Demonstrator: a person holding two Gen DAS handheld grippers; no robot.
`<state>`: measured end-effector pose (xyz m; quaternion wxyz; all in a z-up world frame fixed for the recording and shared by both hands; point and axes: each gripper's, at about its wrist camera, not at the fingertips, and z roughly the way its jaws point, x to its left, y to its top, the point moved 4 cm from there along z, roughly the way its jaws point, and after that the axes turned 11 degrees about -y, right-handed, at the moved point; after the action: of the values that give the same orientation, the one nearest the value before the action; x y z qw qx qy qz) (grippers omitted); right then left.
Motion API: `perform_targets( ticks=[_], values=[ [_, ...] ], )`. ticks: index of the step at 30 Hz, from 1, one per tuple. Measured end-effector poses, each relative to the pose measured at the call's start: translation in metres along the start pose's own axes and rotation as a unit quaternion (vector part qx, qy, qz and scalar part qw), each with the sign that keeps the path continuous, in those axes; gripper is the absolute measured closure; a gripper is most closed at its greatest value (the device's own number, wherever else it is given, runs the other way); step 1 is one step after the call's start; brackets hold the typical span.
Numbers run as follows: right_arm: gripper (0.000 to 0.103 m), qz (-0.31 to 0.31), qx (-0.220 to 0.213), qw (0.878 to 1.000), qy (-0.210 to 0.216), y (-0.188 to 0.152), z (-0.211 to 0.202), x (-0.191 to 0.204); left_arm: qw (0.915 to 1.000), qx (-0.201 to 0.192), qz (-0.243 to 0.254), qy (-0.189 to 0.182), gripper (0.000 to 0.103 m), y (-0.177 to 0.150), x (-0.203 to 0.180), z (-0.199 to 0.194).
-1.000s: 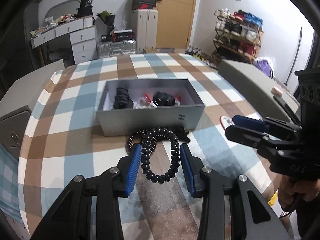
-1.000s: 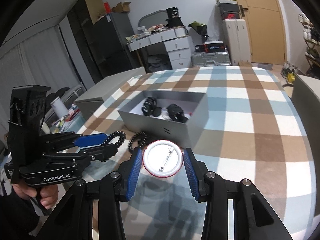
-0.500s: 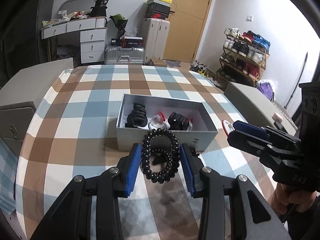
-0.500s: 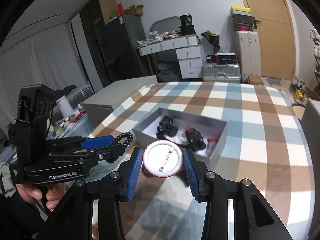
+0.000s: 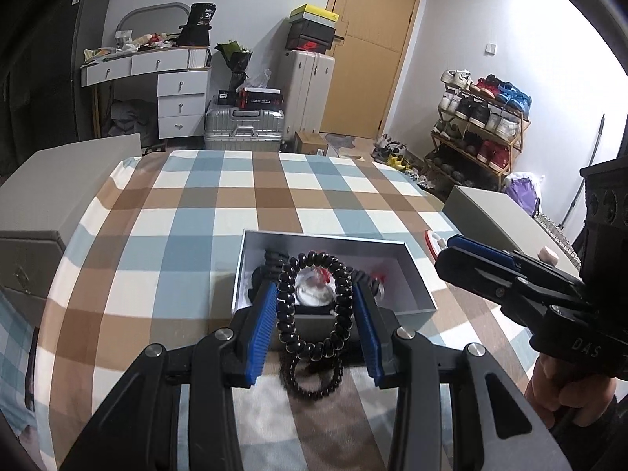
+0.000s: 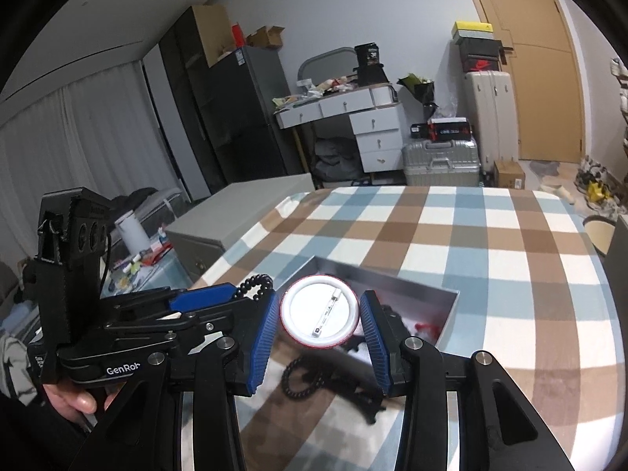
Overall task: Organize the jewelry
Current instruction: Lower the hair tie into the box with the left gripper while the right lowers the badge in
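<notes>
My left gripper (image 5: 314,314) is shut on a black spiral hair tie (image 5: 312,298) and holds it in the air over the near edge of the open grey box (image 5: 416,278). The box holds black hair ties and red-and-white items. My right gripper (image 6: 318,318) is shut on a round white pin badge with a red rim (image 6: 318,312), its back and pin facing the camera, above the box (image 6: 439,302). The right gripper shows at the right of the left wrist view (image 5: 471,263). A second black spiral tie (image 6: 304,378) lies on the checked tablecloth before the box.
The table has a blue, brown and white checked cloth (image 5: 176,243). Grey cabinets stand at its left (image 5: 35,212) and right (image 5: 498,212). Behind are a white drawer desk (image 5: 172,90), suitcases (image 5: 243,125) and a shoe rack (image 5: 479,121).
Both grippers have risen and moved forward over the box, each still holding its item. The hair tie has come up off the table.
</notes>
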<state>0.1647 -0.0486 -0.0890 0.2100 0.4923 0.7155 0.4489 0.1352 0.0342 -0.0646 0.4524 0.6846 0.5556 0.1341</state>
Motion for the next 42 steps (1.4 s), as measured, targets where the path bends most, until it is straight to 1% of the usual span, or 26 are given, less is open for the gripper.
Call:
perform_targets(
  ticks=[6, 15, 28, 33, 34, 35, 37, 38, 40, 41, 42],
  values=[
    [0.061, 0.015, 0.003, 1.0, -0.009, 0.006, 0.015, -0.015, 0.9999, 0.009, 0.0, -0.009, 0.069, 0.006, 0.001, 0.017],
    [0.061, 0.023, 0.011, 1.0, -0.012, 0.007, 0.036, -0.027, 0.9995, 0.03, 0.0, -0.009, 0.069, 0.009, 0.001, 0.038],
    [0.061, 0.041, 0.043, 0.998, -0.025, -0.006, 0.063, -0.049, 0.9976, 0.068, -0.001, -0.012, 0.069, 0.004, 0.003, 0.064],
    [0.061, 0.039, 0.047, 0.998, -0.032, -0.009, 0.066, -0.051, 0.9964, 0.079, -0.016, -0.026, 0.069, 0.001, 0.005, 0.072],
    [0.06, 0.041, 0.051, 0.997, -0.032, -0.01, 0.068, -0.052, 0.9962, 0.081, -0.018, -0.028, 0.067, 0.001, 0.006, 0.073],
    [0.06, 0.044, 0.052, 0.997, -0.031, -0.01, 0.069, -0.052, 0.9959, 0.082, -0.022, -0.033, 0.063, 0.001, 0.006, 0.074],
    [0.057, 0.049, 0.052, 0.997, -0.031, -0.012, 0.068, -0.054, 0.9957, 0.085, -0.019, -0.031, 0.061, 0.001, 0.003, 0.074],
    [0.055, 0.051, 0.051, 0.997, -0.031, -0.012, 0.068, -0.055, 0.996, 0.083, -0.018, -0.029, 0.058, 0.001, 0.003, 0.073],
    [0.047, 0.058, 0.045, 0.997, -0.033, -0.012, 0.064, -0.058, 0.9965, 0.076, -0.018, -0.031, 0.053, 0.002, 0.002, 0.069],
    [0.047, 0.061, 0.04, 0.997, -0.034, -0.011, 0.061, -0.059, 0.9967, 0.072, -0.018, -0.031, 0.049, 0.003, 0.002, 0.067],
    [0.047, 0.063, 0.036, 0.997, -0.034, -0.011, 0.057, -0.059, 0.9971, 0.068, -0.018, -0.029, 0.047, 0.003, 0.001, 0.064]
  ],
)
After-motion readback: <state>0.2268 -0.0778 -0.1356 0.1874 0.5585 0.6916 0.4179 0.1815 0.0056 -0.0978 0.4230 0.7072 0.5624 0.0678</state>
